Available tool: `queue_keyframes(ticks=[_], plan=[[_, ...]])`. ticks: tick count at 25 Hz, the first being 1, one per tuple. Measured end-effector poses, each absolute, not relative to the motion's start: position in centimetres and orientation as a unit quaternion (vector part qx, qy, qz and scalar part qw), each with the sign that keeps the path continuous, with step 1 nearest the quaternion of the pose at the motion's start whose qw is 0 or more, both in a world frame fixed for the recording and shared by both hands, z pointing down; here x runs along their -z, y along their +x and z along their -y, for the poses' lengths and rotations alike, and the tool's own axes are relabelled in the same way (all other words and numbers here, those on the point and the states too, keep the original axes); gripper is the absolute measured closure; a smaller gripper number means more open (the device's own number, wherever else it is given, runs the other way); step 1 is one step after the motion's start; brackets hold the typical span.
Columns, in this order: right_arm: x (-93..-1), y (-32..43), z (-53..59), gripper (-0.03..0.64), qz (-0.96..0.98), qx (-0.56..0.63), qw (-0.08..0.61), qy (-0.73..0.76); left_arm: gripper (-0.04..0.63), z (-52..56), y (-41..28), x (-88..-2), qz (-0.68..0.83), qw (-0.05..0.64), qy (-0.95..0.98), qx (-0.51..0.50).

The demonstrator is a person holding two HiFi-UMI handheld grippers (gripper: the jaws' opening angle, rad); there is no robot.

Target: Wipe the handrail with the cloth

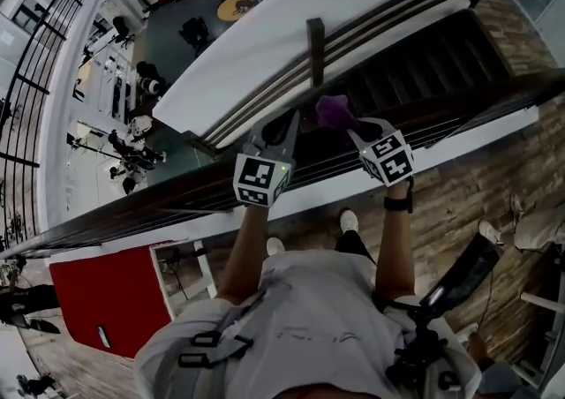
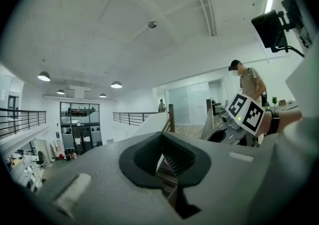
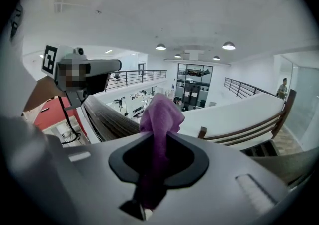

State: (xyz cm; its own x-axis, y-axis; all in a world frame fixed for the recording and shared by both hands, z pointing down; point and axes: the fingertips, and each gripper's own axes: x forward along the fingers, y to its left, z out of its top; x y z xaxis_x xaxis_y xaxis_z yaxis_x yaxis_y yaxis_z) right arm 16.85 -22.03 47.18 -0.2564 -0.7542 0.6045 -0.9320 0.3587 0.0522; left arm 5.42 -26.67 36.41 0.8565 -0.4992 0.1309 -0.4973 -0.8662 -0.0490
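Two grippers were held out over the dark wooden handrail (image 1: 177, 197), which ran slantwise across the head view from lower left to upper right. The right gripper (image 1: 342, 124) was clenched on the purple cloth (image 1: 333, 110). In the right gripper view its jaws pinched the lower part of the cloth (image 3: 160, 114), while the bunched upper part stood up free above the right gripper (image 3: 157, 149). The handrail (image 3: 107, 119) passed just to the left of and behind that bunch. From the head view the cloth sat at the far edge of the rail, above the staircase (image 1: 424, 62), and no view settled whether fabric and wood were touching. The left gripper (image 1: 290, 122) hovered just beside the right one, its tips angled toward the cloth. In the left gripper view, the jaws of the left gripper (image 2: 170, 168) were drawn together to a narrow slit with nothing between them, and only stair treads showed past them. The person's right arm wore a dark wristband (image 1: 399, 205). A red panel (image 1: 110, 296) stood below the rail at the lower left, and plank flooring (image 1: 459, 203) lay under the person's feet.
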Motion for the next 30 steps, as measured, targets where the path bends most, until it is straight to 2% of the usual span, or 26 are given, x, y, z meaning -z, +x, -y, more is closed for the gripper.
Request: queue_keyframes(ticks=[13,19,26,30], plan=[[-46.4,26.5,20.1,0.551,0.715,-0.169,0.230,0.639,0.597,21.9,15.0,-35.3,-0.166,0.034,-0.984,0.062],[-46.7,31.2,18.9,0.551,0.690,-0.174,0.218,0.668,0.597,19.6,19.7,-35.7,-0.123,0.024,-0.990,0.059],[-47.1,37.6,16.6,0.549,0.635,-0.165,0.251,0.712,0.597,17.0,25.9,-36.2,-0.077,0.015,-0.996,0.049],[-47.3,42.2,15.3,0.550,0.618,-0.163,0.246,0.729,0.597,15.8,29.9,-36.2,-0.061,0.006,-0.997,0.044]])
